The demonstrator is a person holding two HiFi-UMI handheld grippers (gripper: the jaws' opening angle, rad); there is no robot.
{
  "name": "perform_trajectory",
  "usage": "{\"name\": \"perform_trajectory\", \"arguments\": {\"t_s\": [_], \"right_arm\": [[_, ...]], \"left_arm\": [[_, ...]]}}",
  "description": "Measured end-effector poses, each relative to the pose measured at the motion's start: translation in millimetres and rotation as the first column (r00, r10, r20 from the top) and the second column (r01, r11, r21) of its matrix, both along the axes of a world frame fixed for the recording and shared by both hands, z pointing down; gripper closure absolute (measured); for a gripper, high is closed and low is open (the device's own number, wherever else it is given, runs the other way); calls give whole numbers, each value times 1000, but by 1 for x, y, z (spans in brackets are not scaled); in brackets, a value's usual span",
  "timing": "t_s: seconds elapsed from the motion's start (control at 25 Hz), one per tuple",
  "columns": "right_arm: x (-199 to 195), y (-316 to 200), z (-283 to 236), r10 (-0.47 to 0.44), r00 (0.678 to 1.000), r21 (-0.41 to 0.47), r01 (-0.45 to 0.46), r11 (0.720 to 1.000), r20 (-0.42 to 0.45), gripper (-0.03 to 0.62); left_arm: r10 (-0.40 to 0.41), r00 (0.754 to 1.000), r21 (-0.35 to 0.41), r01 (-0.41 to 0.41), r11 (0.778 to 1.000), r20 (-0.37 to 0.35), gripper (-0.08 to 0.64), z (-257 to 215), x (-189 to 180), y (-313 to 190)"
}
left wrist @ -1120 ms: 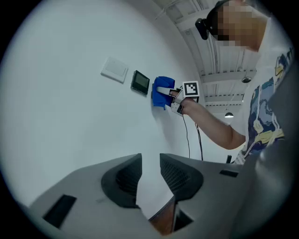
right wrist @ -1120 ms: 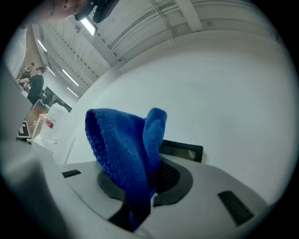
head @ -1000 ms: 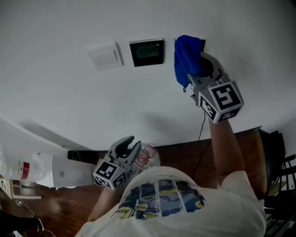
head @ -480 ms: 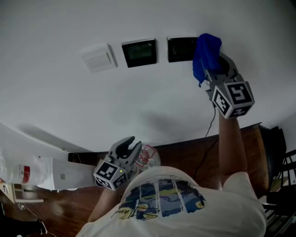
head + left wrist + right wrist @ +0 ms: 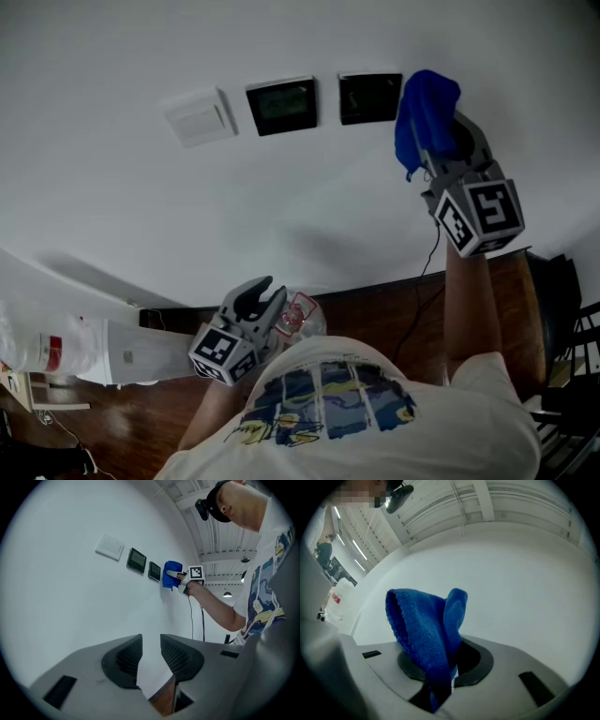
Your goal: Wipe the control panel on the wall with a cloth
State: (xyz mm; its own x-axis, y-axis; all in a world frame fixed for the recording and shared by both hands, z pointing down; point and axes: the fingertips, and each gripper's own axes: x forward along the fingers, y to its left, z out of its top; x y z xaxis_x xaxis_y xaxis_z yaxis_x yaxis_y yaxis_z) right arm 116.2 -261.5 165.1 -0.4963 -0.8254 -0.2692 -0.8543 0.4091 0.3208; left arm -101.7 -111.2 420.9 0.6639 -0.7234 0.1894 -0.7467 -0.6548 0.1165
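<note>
A: Right gripper (image 5: 447,667), state?

B: Clamped on the cloth (image 5: 426,630). In the right gripper view the fabric is pinched between the two jaws and sticks up past them in a folded hump.

A: Cloth look?

B: Bright blue with a looped terry texture, bunched and doubled over, and a thick rolled edge on its left side. A loose end hangs down below the jaws.

A: Where is it in the head view?

B: Upper right of the frame, up on the white wall (image 5: 141,206). It overlaps the right edge of the right control panel (image 5: 369,97). It looks pressed to the wall, but contact isn't certain from here.

A: Panels?

B: Two dark square units side by side at top centre. The left control panel (image 5: 281,105) has a greyish screen, and the right one is darker. The white switch plate (image 5: 199,116) sits further left, apart from them.

A: Left gripper (image 5: 150,653)?

B: Low in the head view at bottom centre, near the person's shirt and well away from the panels. Its jaws stand slightly apart with nothing between them. Only wall and a strip of brown floor (image 5: 164,702) show through the gap.

A: Anything else?

B: A black cord (image 5: 433,253) hangs down the wall under the raised forearm.
</note>
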Motion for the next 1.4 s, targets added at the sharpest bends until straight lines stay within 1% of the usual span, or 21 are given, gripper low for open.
{"name": "perform_trajectory", "arguments": {"t_s": [0.12,0.28,0.36,0.44,0.56,0.8,1.08,1.2,1.4], "right_arm": [[-27,15,-3,-58,998,16,58,998,-19,502],[-68,16,5,-133,990,-4,133,991,-54,502],[-84,12,9,-154,986,-23,153,988,-62,502],[-95,6,11,-169,983,-20,168,986,-72,501],[-100,-3,11,-169,983,-23,167,986,-69,500],[-84,-10,11,-127,989,-29,125,992,-80,500],[-18,-24,12,-15,999,-39,13,999,-37,500],[3,-31,13,26,999,-51,-27,998,-24,501],[10,-39,19,36,999,-66,-37,997,-18,500]], "left_arm": [[5,1000,8,-5,1000,-2,463,0,0,0],[12,1000,14,-12,1000,-4,463,-1,1,0],[9,1000,11,-9,1000,-3,463,-2,-1,0],[3,1000,13,-3,1000,-4,463,-1,-5,0],[-13,1000,8,13,1000,-4,463,1,-10,1],[-20,1000,5,20,1000,-7,463,2,-14,1],[5,1000,-4,-5,1000,-2,463,4,-3,-1],[17,1000,-7,-17,1000,0,463,3,3,-1],[22,1000,-4,-22,1000,2,463,1,8,-1]]}}
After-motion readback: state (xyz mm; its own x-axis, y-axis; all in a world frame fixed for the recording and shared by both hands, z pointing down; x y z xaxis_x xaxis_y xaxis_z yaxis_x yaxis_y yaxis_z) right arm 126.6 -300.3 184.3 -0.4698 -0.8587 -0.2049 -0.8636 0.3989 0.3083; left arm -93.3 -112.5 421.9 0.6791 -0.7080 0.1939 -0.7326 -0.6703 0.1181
